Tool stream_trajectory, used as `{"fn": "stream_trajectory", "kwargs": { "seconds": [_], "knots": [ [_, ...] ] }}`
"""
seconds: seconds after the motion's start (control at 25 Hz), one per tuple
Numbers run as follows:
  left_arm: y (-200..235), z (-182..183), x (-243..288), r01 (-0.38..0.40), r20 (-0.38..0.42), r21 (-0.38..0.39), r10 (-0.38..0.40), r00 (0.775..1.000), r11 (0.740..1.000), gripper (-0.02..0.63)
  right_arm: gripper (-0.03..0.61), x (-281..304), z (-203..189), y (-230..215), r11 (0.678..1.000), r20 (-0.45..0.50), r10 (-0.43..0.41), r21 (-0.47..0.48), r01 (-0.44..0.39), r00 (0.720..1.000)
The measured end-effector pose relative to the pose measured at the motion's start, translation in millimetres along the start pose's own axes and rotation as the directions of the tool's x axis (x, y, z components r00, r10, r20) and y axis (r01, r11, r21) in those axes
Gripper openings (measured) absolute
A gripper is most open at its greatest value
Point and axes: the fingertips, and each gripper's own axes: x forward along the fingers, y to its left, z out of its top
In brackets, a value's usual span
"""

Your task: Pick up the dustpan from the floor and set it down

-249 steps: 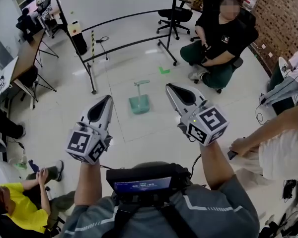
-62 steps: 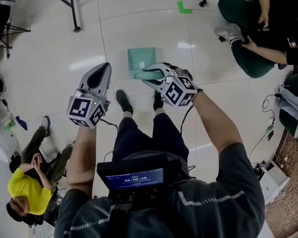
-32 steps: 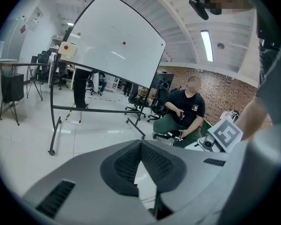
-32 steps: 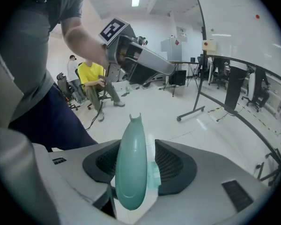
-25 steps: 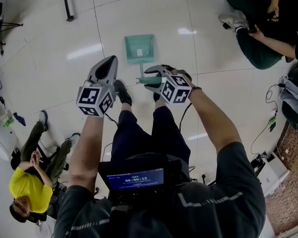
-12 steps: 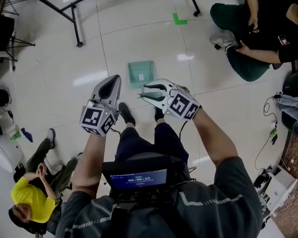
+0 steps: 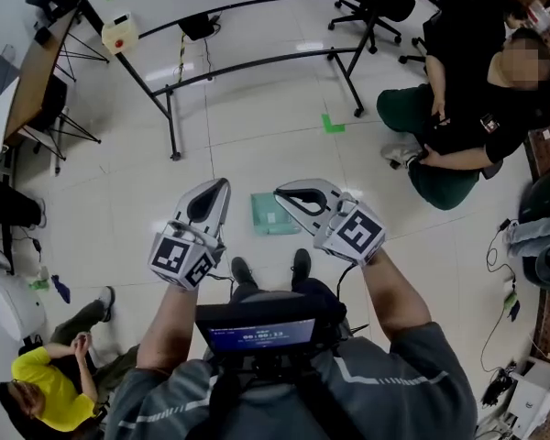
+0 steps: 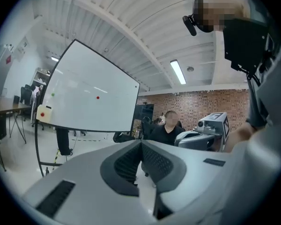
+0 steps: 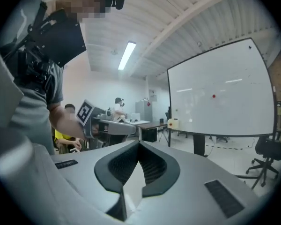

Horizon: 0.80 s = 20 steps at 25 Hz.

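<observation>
The teal dustpan lies flat on the white floor, just ahead of the person's shoes. It sits in the gap between the two grippers, and the right one hides its right edge. My left gripper is held high above the floor to the dustpan's left, shut, with nothing in it. My right gripper is raised to the same height, also shut and empty. In the left gripper view the fingertips meet with only the room behind them. The right gripper view shows the same closed fingertips. Neither gripper touches the dustpan.
A whiteboard stand on black legs spans the floor ahead. A green tape mark lies beyond the dustpan. One person sits at the right beside an office chair. Another in yellow sits at lower left, and desks line the left.
The right gripper has let go of the dustpan's handle and shut. Both grippers have risen well above the floor as the person straightened up. The dustpan stays lying on the floor.
</observation>
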Motion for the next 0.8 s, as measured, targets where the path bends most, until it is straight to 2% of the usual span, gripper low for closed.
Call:
{"fn": "stream_trajectory", "kwargs": {
  "seconds": [0.16, 0.32, 0.6, 0.8],
  "knots": [
    [-18, 28, -22, -0.011, 0.051, -0.01, 0.011, 0.999, 1.0, 0.031, 0.011, -12, 28, 12, 0.999, 0.013, -0.045, -0.026, 0.045, 0.999],
    [-42, 36, -24, -0.032, 0.056, 0.015, 0.031, 0.998, 0.999, 0.031, 0.009, -34, 35, 7, 0.996, 0.031, -0.084, -0.014, 0.085, 0.996],
    [-99, 34, -17, -0.128, 0.073, 0.039, 0.125, 0.989, 0.991, 0.031, 0.009, -96, 45, 2, 0.999, 0.044, -0.042, -0.005, 0.042, 0.998],
    [-107, 27, -58, -0.181, 0.078, 0.052, 0.177, 0.981, 0.982, 0.031, 0.009, -94, 49, 30, 1.0, 0.057, -0.016, -0.013, 0.017, 0.998]
  ]
}}
